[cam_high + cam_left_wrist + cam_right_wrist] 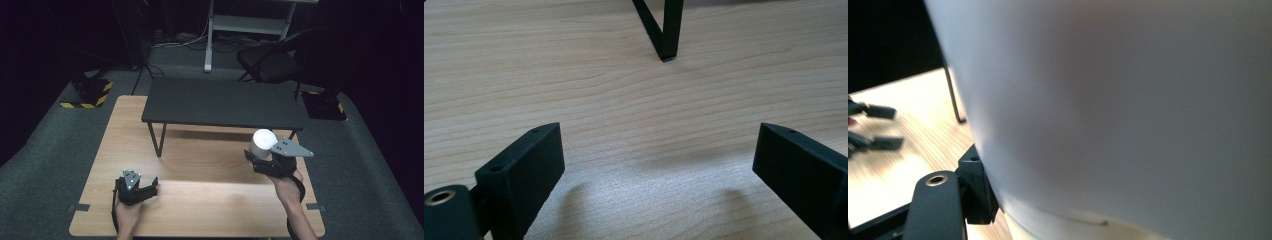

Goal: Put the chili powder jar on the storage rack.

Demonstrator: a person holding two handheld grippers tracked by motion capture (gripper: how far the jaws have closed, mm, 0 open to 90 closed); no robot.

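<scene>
A white cup is held above the right side of the wooden table, with my right gripper shut on it. In the right gripper view the white cup stands close against the camera and one black jaw presses its lower left side. My left gripper rests low over the table at the near left, held by a hand. In the left gripper view my left gripper is open, with bare wood between its jaws.
A low black shelf on thin legs stands across the table's far half; one leg foot lies ahead of the left gripper. A black chair and a white frame stand on the grey floor beyond.
</scene>
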